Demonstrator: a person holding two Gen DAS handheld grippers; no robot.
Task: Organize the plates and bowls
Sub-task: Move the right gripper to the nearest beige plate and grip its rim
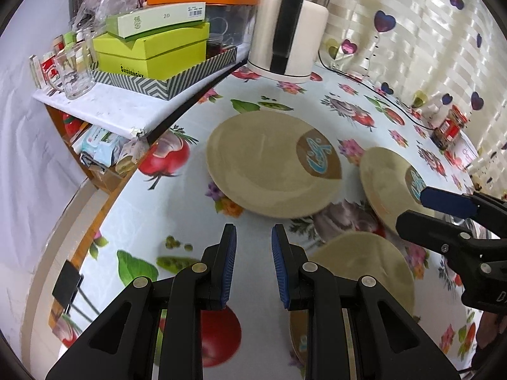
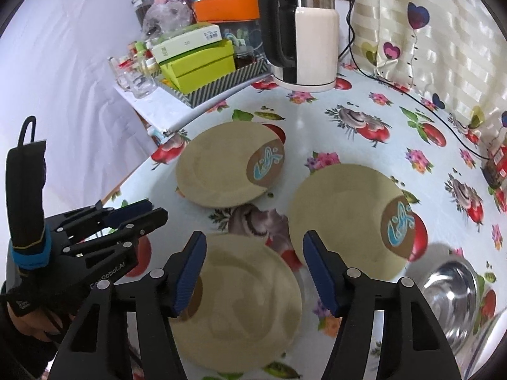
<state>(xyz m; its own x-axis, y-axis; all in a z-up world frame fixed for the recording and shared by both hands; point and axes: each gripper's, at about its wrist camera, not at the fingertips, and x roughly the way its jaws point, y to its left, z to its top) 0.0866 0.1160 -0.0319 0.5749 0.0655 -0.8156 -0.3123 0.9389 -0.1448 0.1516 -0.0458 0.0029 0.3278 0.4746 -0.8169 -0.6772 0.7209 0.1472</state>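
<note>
Right tongs (image 2: 253, 272) half-open, empty, above nearest beige plate (image 2: 234, 307); left tongs (image 1: 253, 247) parted, empty. Advice: straddle plate rim before closing, lift level.

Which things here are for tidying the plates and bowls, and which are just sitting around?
For the job: far plate, right plate, near plate, metal bowl.

Just lying about: kettle, green boxes, orange box, glass mug, red jar.
</note>
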